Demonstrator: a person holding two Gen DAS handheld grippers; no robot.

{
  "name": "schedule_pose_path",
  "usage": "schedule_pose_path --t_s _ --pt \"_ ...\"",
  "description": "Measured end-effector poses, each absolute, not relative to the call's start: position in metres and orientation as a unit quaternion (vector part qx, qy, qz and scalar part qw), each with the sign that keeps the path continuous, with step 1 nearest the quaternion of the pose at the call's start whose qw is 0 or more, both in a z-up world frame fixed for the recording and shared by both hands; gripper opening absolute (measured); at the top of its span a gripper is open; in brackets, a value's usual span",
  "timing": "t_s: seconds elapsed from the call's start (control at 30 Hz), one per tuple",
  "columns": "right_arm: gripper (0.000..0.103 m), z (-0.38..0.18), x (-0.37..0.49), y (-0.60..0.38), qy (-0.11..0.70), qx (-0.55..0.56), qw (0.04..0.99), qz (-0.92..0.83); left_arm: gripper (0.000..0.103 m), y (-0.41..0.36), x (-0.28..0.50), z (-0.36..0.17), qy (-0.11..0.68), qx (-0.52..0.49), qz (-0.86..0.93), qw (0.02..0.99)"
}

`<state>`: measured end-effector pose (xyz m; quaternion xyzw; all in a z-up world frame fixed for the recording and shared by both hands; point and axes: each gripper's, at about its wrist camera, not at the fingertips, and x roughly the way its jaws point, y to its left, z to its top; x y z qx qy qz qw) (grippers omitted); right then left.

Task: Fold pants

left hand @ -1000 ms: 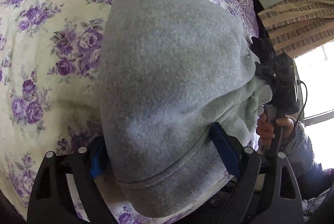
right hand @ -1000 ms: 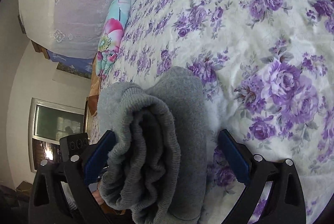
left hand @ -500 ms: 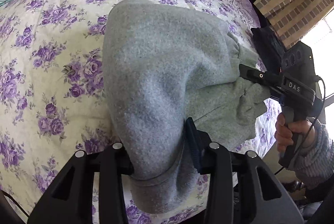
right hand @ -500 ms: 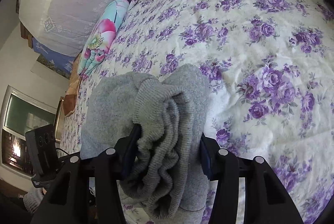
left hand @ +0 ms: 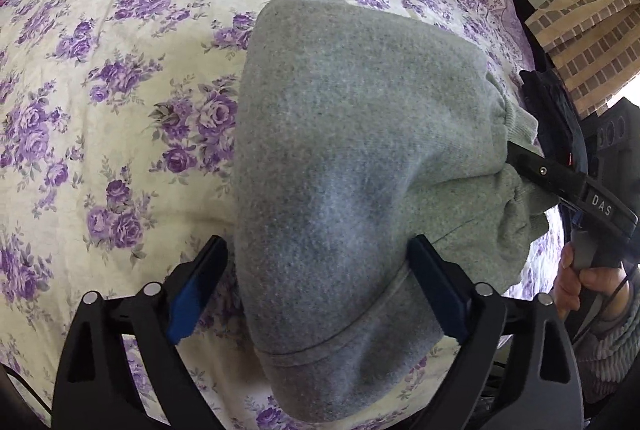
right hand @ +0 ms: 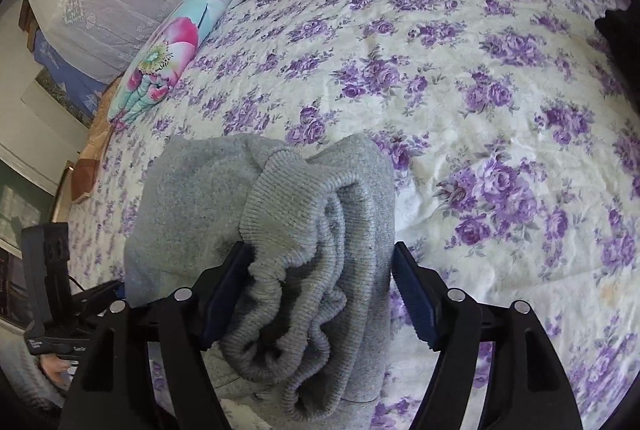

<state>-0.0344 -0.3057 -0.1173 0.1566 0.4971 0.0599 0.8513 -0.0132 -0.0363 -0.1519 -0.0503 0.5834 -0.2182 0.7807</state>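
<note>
Left wrist view
Pants: the grey sweatpants (left hand: 352,165) lay bunched on the floral bedspread (left hand: 120,77), near its near edge, apparently folded over into a thick bundle.
Left gripper: the left gripper (left hand: 316,286) straddled the hemmed end of the pants with its jaws spread; the right pad touched the cloth, the left pad stood just beside it, so nothing was pinched. This reads as a let-go grasp, or one not yet made.
Right gripper: the right gripper (left hand: 520,157) met the gathered cuff at the right; whether it squeezed could not be told from here.

Right wrist view
Right gripper: the right gripper (right hand: 320,286) had its 2 pads either side of the ribbed cuff stack (right hand: 304,270), the left pad touching and the right pad showing a gap, so it looked released.
Pants: the same bundle rested on the bedspread at the near left.
Judgement: the fold seemed laid down, so the cloth held its shape unaided.
Far left: a flowered pillow (right hand: 168,57) lay well apart.
</note>
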Motion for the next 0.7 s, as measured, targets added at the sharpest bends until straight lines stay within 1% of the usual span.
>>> schedule_pose_path --t_s 0.03,0.17,0.43,0.7 --pt "0.082 -0.1151 -0.0348 -0.3028 0.494 0.14 0.856 0.053 0.095 -0.0361 -0.0128 -0.1522 0.584 -0.049 -0.215 0.781" --pt "0.085 -0.1117 -0.0353 -0.2974 0.486 0.108 0.866 0.042 0.096 -0.0396 -0.0083 -0.1521 0.586 -0.042 -0.206 0.782" --pt "0.087 -0.1124 -0.0358 -0.2984 0.484 0.106 0.868 0.042 0.098 -0.0436 -0.0042 -0.1528 0.589 -0.039 -0.201 0.782" --pt "0.095 -0.1166 -0.0315 -0.2998 0.487 0.109 0.866 0.044 0.098 -0.042 -0.0035 -0.1562 0.595 -0.051 -0.202 0.776"
